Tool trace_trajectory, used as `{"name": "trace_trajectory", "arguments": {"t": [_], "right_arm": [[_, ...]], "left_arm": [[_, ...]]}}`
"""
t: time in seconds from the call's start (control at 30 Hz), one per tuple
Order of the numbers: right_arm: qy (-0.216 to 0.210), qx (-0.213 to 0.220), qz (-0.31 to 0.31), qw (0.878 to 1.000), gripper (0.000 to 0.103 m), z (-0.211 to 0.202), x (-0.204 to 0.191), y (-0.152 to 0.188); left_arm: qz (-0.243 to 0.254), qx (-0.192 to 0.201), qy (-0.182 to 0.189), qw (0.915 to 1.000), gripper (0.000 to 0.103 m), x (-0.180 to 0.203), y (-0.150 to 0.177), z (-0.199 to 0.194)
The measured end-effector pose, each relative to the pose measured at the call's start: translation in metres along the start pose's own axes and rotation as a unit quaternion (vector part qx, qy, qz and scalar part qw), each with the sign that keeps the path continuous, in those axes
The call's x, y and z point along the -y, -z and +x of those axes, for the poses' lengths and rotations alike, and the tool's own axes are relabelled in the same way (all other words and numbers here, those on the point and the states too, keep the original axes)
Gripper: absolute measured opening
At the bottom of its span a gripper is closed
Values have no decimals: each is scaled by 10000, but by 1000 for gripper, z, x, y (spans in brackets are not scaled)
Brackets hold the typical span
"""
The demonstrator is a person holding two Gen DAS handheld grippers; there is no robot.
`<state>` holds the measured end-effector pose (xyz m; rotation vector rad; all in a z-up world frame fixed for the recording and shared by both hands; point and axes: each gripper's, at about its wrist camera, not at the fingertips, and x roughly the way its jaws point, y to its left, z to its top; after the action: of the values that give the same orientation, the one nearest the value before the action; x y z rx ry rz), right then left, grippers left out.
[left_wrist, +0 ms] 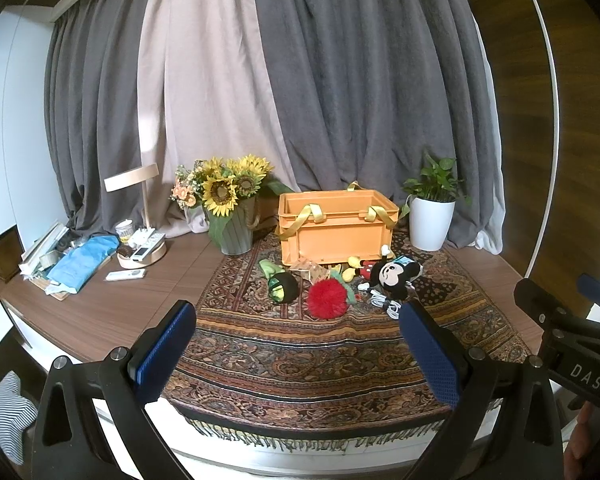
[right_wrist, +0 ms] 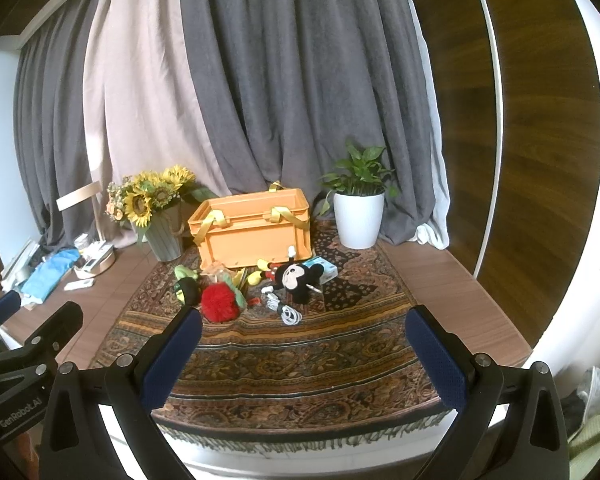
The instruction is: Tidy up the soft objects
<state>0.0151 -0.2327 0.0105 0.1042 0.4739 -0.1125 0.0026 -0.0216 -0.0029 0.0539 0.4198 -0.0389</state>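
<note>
An orange crate (left_wrist: 332, 236) (right_wrist: 256, 236) with yellow ribbon handles stands at the back of a patterned cloth (left_wrist: 300, 352) (right_wrist: 300, 356). In front of it lie soft toys: a red fluffy ball (left_wrist: 327, 299) (right_wrist: 219, 301), a black-and-green plush (left_wrist: 282, 288) (right_wrist: 187, 290), a Mickey Mouse plush (left_wrist: 392, 276) (right_wrist: 294, 278) and a yellow plush piece (left_wrist: 350, 272) (right_wrist: 256, 276). A white cable (left_wrist: 384, 302) (right_wrist: 286, 312) lies beside Mickey. My left gripper (left_wrist: 296, 320) and right gripper (right_wrist: 304, 324) both hang open and empty over the cloth's near edge, well short of the toys.
A sunflower vase (left_wrist: 232, 232) (right_wrist: 164, 236) stands left of the crate, a white potted plant (left_wrist: 430, 220) (right_wrist: 358, 218) to its right. A lamp, remotes (left_wrist: 142, 252) and a blue cloth (left_wrist: 84, 262) clutter the left of the wooden table. Curtains hang behind.
</note>
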Motion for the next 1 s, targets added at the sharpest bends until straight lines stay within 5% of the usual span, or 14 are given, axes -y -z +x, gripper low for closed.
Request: {"name": "trace_trajectory", "arguments": {"t": [0.5,1.0], "right_arm": [[-29,-70,-41,10000,102,7,-4,2],[-83,-420,-71,9991,102,54,-17,-1]], "left_arm": [[-43,-76,23,10000,103,-2,11,4],[7,-430,235,9988,103,-9,6,52]]}}
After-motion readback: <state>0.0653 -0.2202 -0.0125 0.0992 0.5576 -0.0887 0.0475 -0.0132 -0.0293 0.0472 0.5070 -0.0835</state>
